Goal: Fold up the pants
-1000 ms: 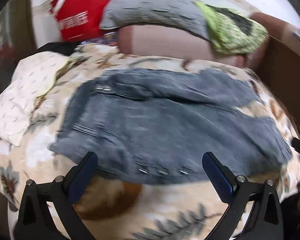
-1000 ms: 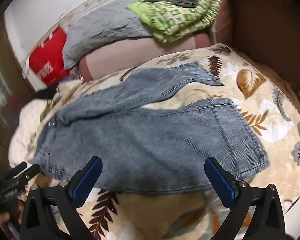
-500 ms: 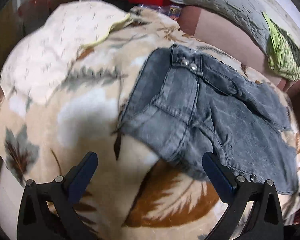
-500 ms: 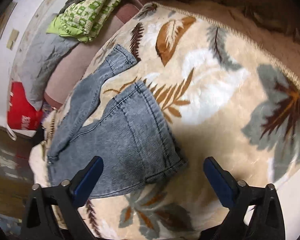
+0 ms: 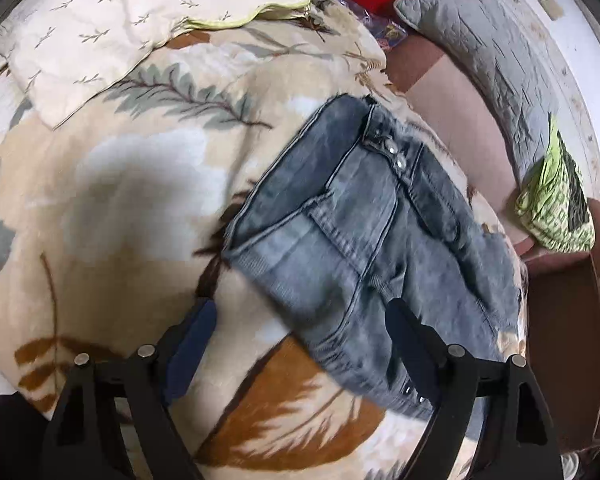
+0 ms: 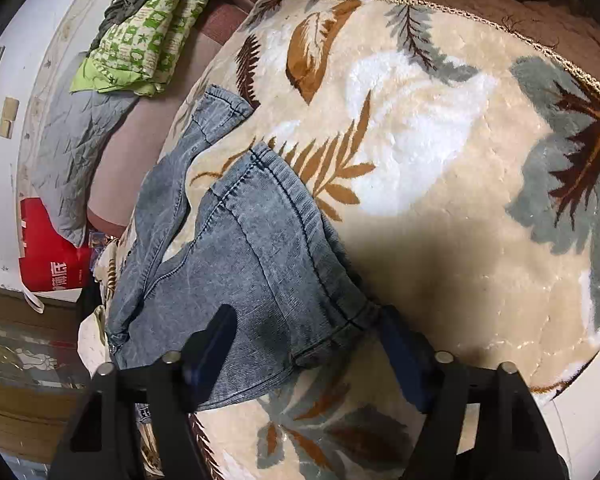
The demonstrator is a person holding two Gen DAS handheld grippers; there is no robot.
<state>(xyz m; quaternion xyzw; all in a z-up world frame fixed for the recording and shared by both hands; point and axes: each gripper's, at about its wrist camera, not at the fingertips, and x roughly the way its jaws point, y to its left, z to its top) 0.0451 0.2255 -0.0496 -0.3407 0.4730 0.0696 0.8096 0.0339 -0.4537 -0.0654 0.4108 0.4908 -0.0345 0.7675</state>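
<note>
Grey-blue denim pants (image 5: pixel 364 240) lie spread on a cream leaf-patterned blanket (image 5: pixel 132 184). In the left wrist view I see the waistband end with metal buttons. My left gripper (image 5: pixel 300 340) is open and straddles the near waistband corner. In the right wrist view the two leg cuffs show, the near leg (image 6: pixel 268 264) wide and the far leg (image 6: pixel 204 128) narrow. My right gripper (image 6: pixel 304 352) is open with its fingers on either side of the near cuff's corner.
A cream quilted pillow (image 5: pixel 120 28) lies at the upper left. A red bag (image 6: pixel 48 256), a grey cushion (image 6: pixel 76 140) and a green patterned cloth (image 6: pixel 148 32) sit along the wall. The blanket's fringed edge (image 6: pixel 540 40) runs at the right.
Both grippers have come down close to the pants. The left now straddles the waistband corner and the right the near cuff. Both sets of jaws have narrowed somewhat.
</note>
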